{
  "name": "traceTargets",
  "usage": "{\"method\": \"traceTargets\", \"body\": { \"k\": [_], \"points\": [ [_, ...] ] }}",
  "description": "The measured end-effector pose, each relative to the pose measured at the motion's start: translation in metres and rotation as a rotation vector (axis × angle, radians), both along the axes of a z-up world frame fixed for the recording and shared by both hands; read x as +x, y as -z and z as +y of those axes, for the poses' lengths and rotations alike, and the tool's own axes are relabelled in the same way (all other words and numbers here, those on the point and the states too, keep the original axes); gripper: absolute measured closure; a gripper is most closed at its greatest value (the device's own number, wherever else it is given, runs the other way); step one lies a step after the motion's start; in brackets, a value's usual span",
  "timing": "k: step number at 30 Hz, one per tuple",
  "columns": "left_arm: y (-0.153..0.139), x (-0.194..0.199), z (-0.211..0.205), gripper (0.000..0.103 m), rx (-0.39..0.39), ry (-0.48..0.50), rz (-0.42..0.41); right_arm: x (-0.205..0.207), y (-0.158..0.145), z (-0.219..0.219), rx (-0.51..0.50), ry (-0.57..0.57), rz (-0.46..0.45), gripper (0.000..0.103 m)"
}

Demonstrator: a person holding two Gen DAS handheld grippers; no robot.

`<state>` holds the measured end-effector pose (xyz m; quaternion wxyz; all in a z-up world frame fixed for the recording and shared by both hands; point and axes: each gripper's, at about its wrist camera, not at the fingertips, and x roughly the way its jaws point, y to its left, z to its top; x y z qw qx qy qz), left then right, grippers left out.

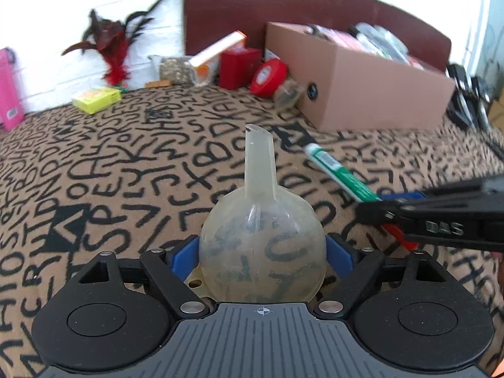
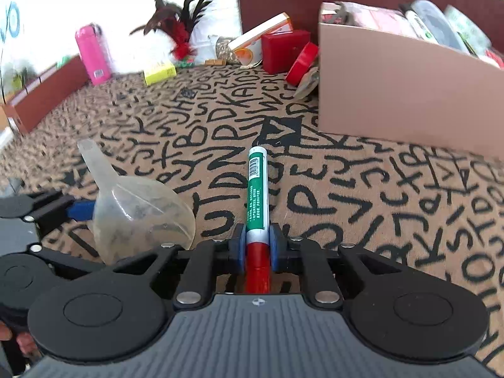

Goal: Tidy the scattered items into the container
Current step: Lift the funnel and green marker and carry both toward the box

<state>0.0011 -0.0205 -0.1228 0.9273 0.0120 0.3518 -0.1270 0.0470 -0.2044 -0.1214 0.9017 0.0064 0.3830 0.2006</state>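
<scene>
Right wrist view, nearest first: the right gripper point(image 2: 257, 245) has its jaws clamped on the marker point(image 2: 256, 195), blue pads pressing the barrel where the green label meets the red cap, the white end pointing ahead toward the cardboard box point(image 2: 393, 94). Whether the marker is off the patterned cloth point(image 2: 346, 189) is hard to judge. Just left of it, the left gripper point(image 1: 263, 252) has its jaws set wide around the bowl of the clear plastic funnel point(image 1: 261, 242), the spout pointing away; the pads sit at the bowl's two sides and look to be touching it (the grip seems made, though a firm squeeze cannot be confirmed).

So both hands appear loaded, and the carry to the box is the step in hand.

Farther off, the box stands toward the far right of the cloth and already holds several packets and containers, so part of the tidying is done. Plenty is left along the far edge: a red tape roll point(image 2: 302, 61) and a small bag leaning at the box's left wall, a red box point(image 2: 283, 50), an orange-and-white carton point(image 2: 258, 36), a yellow box point(image 2: 159, 72), a feather piece point(image 2: 179, 28) and a pink bottle point(image 2: 93, 53) toward the far left corner.
</scene>
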Motion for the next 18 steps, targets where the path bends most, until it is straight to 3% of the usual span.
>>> {"method": "traceTargets", "body": {
  "k": [9, 14, 18],
  "points": [
    [-0.061, 0.006, -0.016, 0.019, -0.060, 0.062, -0.144, -0.013, -0.044, -0.037, 0.115, 0.044, -0.101, 0.086],
    [-0.108, 0.037, -0.033, 0.019, -0.172, 0.097, -0.187, 0.001, -0.076, -0.061, 0.124, 0.087, -0.200, 0.086],
    [-0.142, 0.064, -0.058, 0.019, -0.154, 0.111, -0.264, 0.021, -0.098, -0.085, 0.117, 0.142, -0.272, 0.086]
  ]
}}
